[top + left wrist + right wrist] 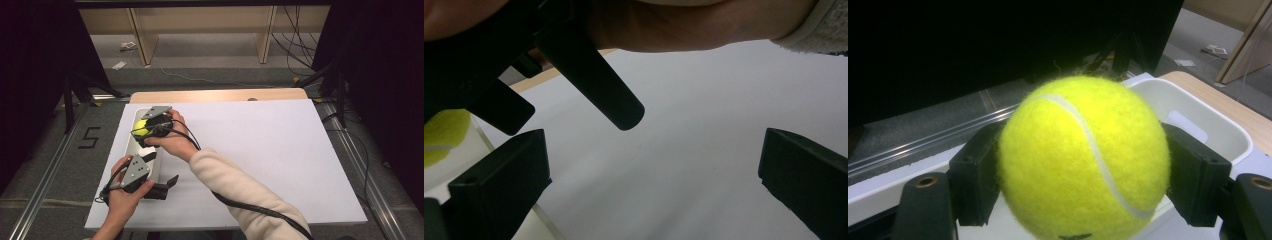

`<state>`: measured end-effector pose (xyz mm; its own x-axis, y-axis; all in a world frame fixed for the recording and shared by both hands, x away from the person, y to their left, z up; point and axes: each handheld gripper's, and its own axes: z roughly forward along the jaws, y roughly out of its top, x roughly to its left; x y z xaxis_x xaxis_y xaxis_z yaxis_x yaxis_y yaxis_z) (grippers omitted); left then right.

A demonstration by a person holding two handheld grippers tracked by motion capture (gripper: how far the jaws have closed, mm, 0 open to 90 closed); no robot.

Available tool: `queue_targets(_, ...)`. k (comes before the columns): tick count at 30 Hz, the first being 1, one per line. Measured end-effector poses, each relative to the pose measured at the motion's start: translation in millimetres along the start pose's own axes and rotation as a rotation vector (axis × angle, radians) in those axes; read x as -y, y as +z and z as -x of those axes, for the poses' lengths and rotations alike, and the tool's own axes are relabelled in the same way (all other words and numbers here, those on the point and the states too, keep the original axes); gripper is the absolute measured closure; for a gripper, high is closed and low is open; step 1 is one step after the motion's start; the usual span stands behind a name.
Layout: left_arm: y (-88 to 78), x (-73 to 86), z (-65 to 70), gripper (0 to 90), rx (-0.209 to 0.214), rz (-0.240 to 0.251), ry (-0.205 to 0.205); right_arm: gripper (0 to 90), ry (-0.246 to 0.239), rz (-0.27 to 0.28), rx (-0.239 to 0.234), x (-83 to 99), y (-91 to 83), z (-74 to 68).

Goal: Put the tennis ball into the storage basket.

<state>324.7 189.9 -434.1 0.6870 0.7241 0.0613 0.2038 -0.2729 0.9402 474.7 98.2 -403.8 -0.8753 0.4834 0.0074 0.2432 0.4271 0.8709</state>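
A yellow tennis ball is clamped between the jaws of my right gripper, held over the far end of a long white tray on the table's left side. My left gripper rests near the tray's near end, its jaws spread wide and pointing right over bare white board, nothing between them. In the left gripper view the right gripper's black fingers and the hand holding it cross above.
A white board covers the wooden table. A cable trails from the right gripper along the cream sleeve. Metal rails run on the floor at both sides, and wooden furniture legs stand beyond the table.
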Motion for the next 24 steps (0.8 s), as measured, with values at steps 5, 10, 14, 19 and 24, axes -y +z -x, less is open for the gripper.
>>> queue_targets(5, 0.0, 0.0, 0.0, 0.0, 0.002, 0.001, -0.001, 26.7, 0.004, -0.005, 0.0, 0.9, 2.6, 1.1)
queue_targets(10, 0.1, 0.2, 0.3, 0.0, 0.002, 0.0, -0.004, 26.7, 0.012, -0.009, -0.008, 1.5, 4.4, 1.4)
queue_targets(14, -0.1, 0.1, 0.2, 0.0, 0.002, 0.0, -0.004, 26.7, 0.019, -0.017, -0.005, 2.7, 6.3, 1.9)
queue_targets(19, 0.1, 0.2, 0.4, 0.0, 0.002, -0.001, -0.004, 26.7, 0.018, -0.021, -0.003, 4.0, 8.3, 3.0)
queue_targets(24, 0.0, 0.3, 0.5, 0.0, 0.003, -0.004, -0.003, 26.6, 0.017, -0.028, -0.005, 4.2, 10.5, 2.8)
